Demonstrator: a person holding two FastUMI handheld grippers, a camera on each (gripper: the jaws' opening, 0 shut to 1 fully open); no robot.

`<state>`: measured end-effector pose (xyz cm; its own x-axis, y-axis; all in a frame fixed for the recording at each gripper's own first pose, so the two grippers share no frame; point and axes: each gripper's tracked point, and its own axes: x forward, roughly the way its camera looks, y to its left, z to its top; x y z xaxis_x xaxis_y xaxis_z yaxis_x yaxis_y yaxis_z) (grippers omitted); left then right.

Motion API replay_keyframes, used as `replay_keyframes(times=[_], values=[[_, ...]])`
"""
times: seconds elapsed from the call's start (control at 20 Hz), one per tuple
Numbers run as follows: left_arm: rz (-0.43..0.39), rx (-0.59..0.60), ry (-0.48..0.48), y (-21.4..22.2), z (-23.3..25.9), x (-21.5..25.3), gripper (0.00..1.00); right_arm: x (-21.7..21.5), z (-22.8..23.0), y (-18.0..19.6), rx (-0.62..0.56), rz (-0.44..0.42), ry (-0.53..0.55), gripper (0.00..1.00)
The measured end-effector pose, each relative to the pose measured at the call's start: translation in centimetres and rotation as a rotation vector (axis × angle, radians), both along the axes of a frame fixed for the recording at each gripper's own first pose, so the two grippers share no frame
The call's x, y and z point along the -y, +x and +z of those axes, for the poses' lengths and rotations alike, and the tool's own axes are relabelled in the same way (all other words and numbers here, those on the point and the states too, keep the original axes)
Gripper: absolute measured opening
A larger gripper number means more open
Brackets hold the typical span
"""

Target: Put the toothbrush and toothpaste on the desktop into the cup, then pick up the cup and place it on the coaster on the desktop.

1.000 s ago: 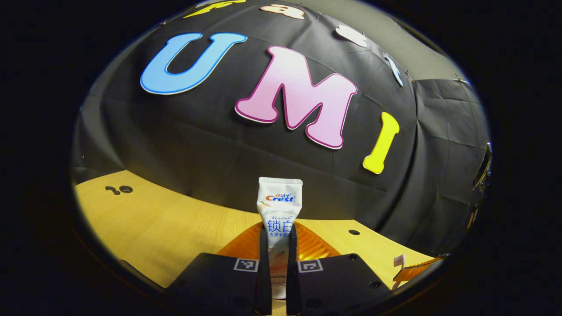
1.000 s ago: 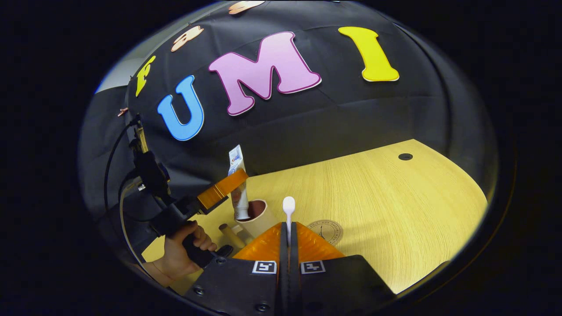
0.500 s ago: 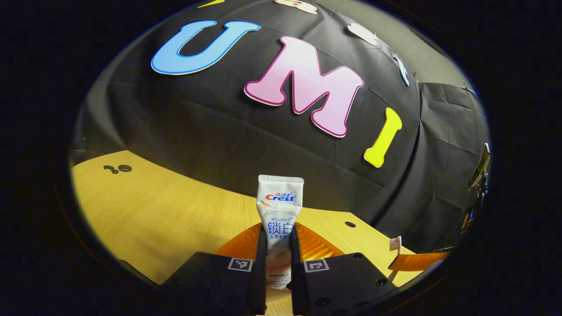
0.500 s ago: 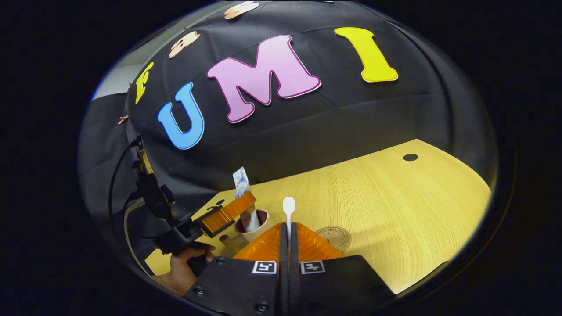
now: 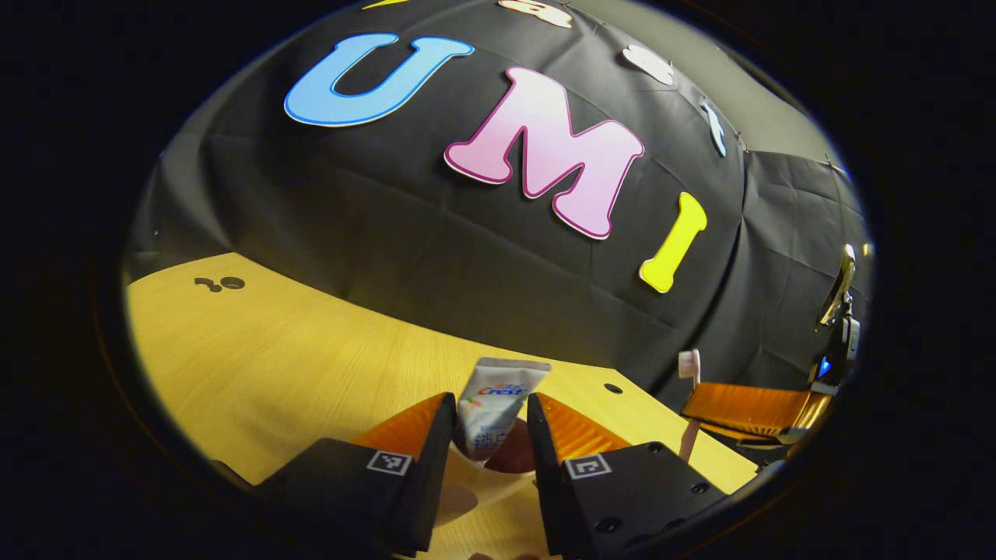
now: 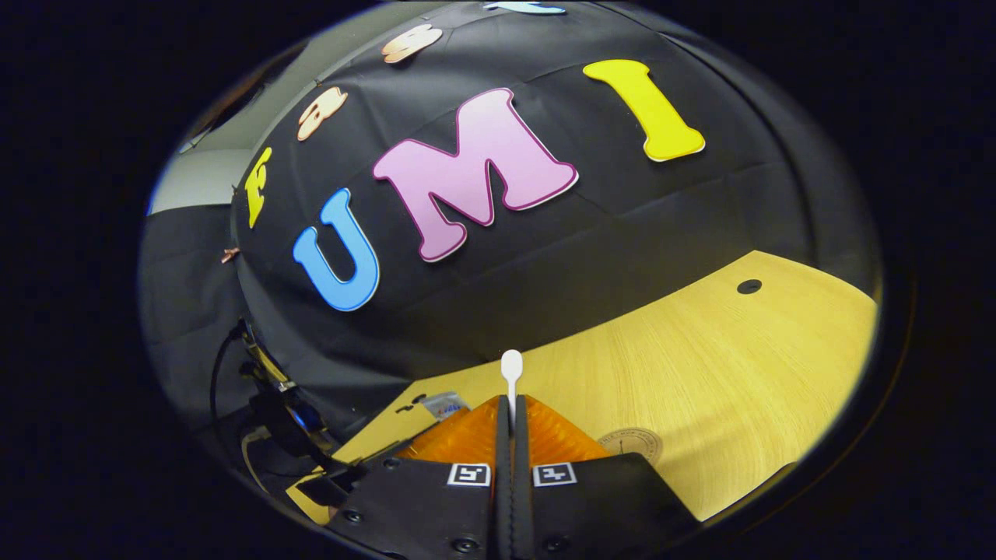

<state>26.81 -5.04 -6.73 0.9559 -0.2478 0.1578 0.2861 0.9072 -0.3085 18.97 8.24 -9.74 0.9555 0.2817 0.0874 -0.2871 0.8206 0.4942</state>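
My left gripper point(image 5: 490, 406) is open, its fingers standing on either side of the white toothpaste tube point(image 5: 498, 404). The tube leans in the cream cup point(image 5: 476, 476) just below them, free of both fingers. My right gripper point(image 6: 511, 401) is shut on the toothbrush, whose white head point(image 6: 511, 364) sticks up past the fingertips. In the left gripper view that right gripper point(image 5: 692, 412) hovers to the right of the cup with the toothbrush point(image 5: 688, 365) upright. The round coaster point(image 6: 630, 445) lies on the desk just right of my right gripper. The tube's top point(image 6: 443, 404) peeks out at the lower left.
The wooden desk point(image 5: 272, 350) runs back to the black cloth wall, with small cable holes point(image 5: 222, 284) far left and another point(image 6: 748, 286) at the far right. The left gripper's body and cables point(image 6: 288, 420) sit low at the left.
My left gripper opened and let go of the toothpaste, which now leans in the cup. My right gripper, still holding the toothbrush, came closer to the cup.
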Motion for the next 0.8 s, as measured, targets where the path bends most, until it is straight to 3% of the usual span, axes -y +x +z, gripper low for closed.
replay_keyframes(times=[0.05, 0.1, 0.15, 0.2, 0.25, 0.55, 0.8], values=[[0.004, -0.011, 0.008, -0.2, -0.4, -0.2, 0.7, -0.2, 0.6, 0.4, 0.012, 0.0, 0.016, 0.05], [0.012, -0.026, 0.018, -0.6, -0.9, -0.5, 0.62, -0.3, 1.1, 0.8, 0.025, -0.003, 0.03, 0.05], [0.017, -0.035, 0.027, -0.9, -1.2, -0.7, 0.65, -0.4, 1.7, 1.3, 0.042, -0.004, 0.041, 0.05], [0.02, -0.036, 0.035, -1.5, -1.2, -0.9, 0.57, -0.6, 2.4, 1.8, 0.061, -0.005, 0.046, 0.05], [0.023, -0.033, 0.042, -2.3, -1.2, -1.1, 0.66, -0.8, 3.4, 2.4, 0.088, -0.004, 0.049, 0.05], [0.035, -0.028, 0.1, -8.2, -1.8, -1.6, 0.68, -3.3, 7.6, 6.1, 0.205, 0.021, 0.032, 0.05], [0.054, -0.1, 0.125, -10.2, -5.1, -2.2, 0.68, -4.6, 6.6, 9.3, 0.208, 0.009, -0.028, 0.05]])
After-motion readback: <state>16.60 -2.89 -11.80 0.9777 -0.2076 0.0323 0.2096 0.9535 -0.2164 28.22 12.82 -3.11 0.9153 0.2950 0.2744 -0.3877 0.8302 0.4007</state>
